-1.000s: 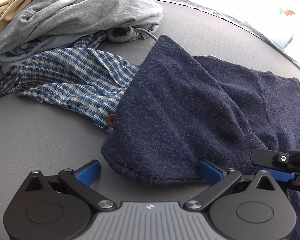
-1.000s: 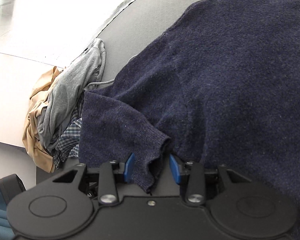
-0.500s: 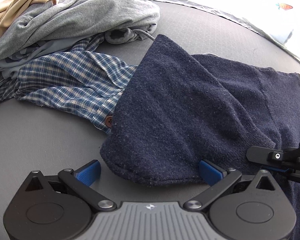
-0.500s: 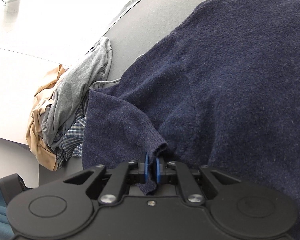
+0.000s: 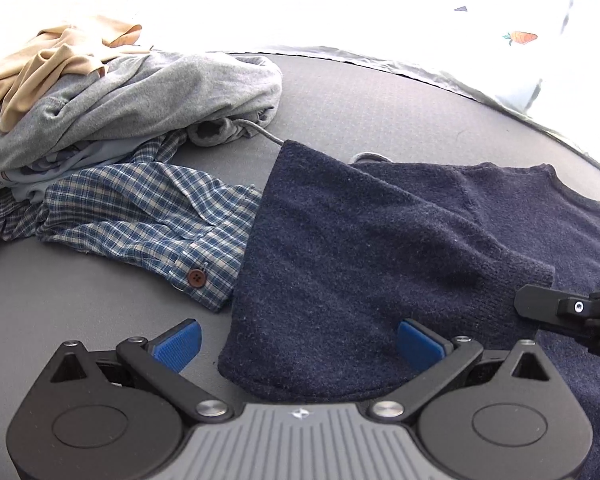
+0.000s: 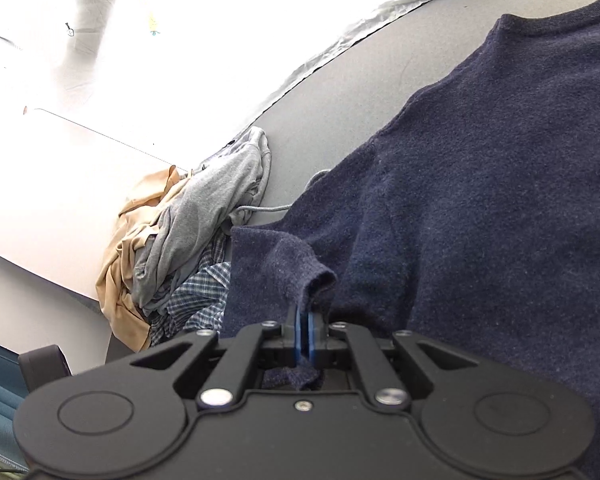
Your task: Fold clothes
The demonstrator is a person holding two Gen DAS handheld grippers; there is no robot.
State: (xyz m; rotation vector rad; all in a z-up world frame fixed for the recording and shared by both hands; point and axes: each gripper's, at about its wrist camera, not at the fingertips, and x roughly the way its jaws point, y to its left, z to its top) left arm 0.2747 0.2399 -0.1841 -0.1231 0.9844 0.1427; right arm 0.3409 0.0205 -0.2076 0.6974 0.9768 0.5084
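Note:
A navy knit sweater lies spread on the grey table, one sleeve folded over toward me. My left gripper is open, its blue pads either side of the sleeve's cuff end, which lies between them. My right gripper is shut on a pinched fold of the sweater's sleeve edge and lifts it a little. The right gripper's black body also shows at the right edge of the left wrist view.
A heap of clothes sits at the back left: a blue plaid shirt, a grey garment with a drawstring and a tan one. The heap also shows in the right wrist view. The grey table's far edge runs behind.
My right gripper has closed on the sweater's sleeve edge and raised it slightly. My left gripper has stayed open and drawn back a little, and the view has tilted up.

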